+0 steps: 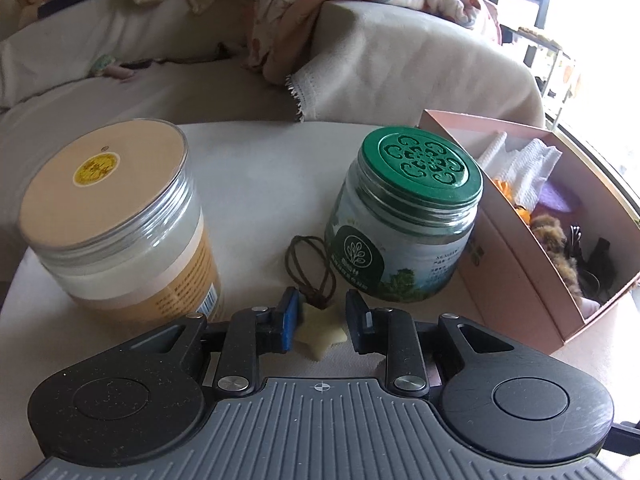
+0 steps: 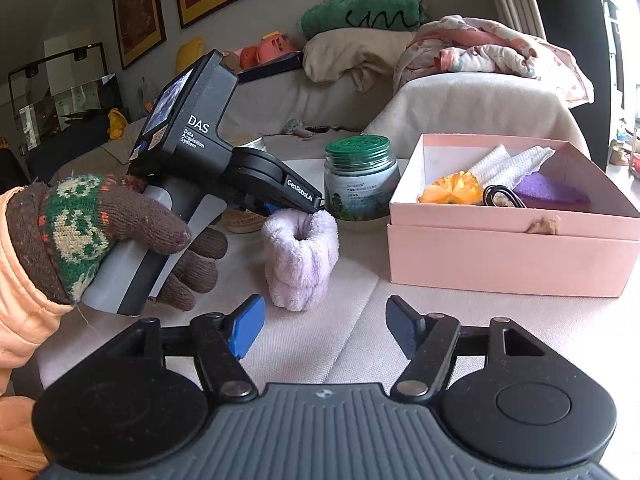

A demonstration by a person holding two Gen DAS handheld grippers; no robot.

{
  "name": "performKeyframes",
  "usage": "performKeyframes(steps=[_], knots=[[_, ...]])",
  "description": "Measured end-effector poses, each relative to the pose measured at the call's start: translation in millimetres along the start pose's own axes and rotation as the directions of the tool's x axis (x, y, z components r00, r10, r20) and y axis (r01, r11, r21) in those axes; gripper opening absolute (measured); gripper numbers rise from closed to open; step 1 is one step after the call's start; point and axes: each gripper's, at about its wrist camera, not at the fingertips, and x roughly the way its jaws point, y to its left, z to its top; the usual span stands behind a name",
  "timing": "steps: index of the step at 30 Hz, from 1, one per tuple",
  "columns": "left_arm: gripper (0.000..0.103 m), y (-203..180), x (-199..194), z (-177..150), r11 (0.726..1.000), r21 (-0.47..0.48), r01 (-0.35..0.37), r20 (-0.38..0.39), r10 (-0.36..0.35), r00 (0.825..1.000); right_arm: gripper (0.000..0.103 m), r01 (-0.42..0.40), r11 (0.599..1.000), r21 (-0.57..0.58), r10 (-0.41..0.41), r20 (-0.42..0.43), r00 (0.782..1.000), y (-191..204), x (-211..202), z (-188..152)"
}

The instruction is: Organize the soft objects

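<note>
In the left wrist view my left gripper [image 1: 320, 312] is open, its fingers either side of a cream star-shaped charm [image 1: 320, 334] on a brown elastic hair tie [image 1: 310, 260]; the pads stand a little apart from the star. In the right wrist view my right gripper [image 2: 324, 320] is open and empty, just in front of a lilac fluffy scrunchie [image 2: 302, 256] on the table. The left gripper's body [image 2: 224, 160] shows there, held by a gloved hand, its tips hidden behind the scrunchie. A pink box [image 2: 508, 256] holds soft items: white cloth, an orange scrunchie, a purple piece.
A green-lidded jar [image 1: 404, 216] stands right of the hair tie and a tan-lidded jar [image 1: 120, 220] left of it. The pink box [image 1: 516, 280] is at the table's right edge. A sofa with blankets [image 2: 460, 64] lies behind the table.
</note>
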Motion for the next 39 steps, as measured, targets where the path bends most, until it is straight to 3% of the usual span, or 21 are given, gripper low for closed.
performKeyframes(steps=[6, 12, 16, 20, 25, 31, 35, 38, 39], knots=[[0.029, 1, 1, 2, 1.000, 0.001, 0.013, -0.010, -0.013, 1.000, 0.069, 0.008, 1.000, 0.006, -0.008, -0.003, 1.000, -1, 2, -1], [0.026, 20, -13, -16, 0.992, -0.013, 0.123, 0.010, -0.123, 0.992, 0.070, 0.014, 1.000, 0.014, -0.014, -0.007, 1.000, -2, 4, -1], [0.021, 43, -30, -37, 0.978, -0.094, 0.188, 0.047, -0.185, 0.982, 0.071, 0.016, 1.000, 0.013, -0.016, -0.011, 1.000, -2, 5, 0], [0.015, 55, -52, -52, 0.976, -0.096, 0.196, 0.079, -0.189, 0.979, 0.071, 0.014, 1.000, 0.011, -0.014, -0.010, 1.000, -2, 5, 0], [0.014, 72, -83, -63, 0.972, -0.104, 0.211, 0.185, -0.189, 0.964, 0.071, 0.003, 0.999, -0.033, -0.003, 0.009, 1.000, 8, 2, 2], [0.014, 94, -98, -75, 0.964, -0.132, 0.232, 0.220, -0.200, 0.955, 0.072, -0.064, 0.981, -0.184, 0.054, -0.060, 0.997, 50, 20, 23], [0.014, 109, -113, -87, 0.958, -0.113, 0.262, 0.228, -0.232, 0.946, 0.072, -0.063, 0.958, -0.280, 0.029, -0.124, 0.992, 72, 45, 28], [0.014, 109, -123, -100, 0.956, -0.080, 0.283, 0.210, -0.261, 0.942, 0.071, -0.067, 0.958, -0.277, 0.015, -0.183, 0.983, 75, 63, 30], [0.014, 107, -126, -104, 0.955, -0.067, 0.290, 0.205, -0.271, 0.940, 0.064, -0.062, 0.964, -0.260, 0.012, -0.187, 0.982, 75, 64, 32]])
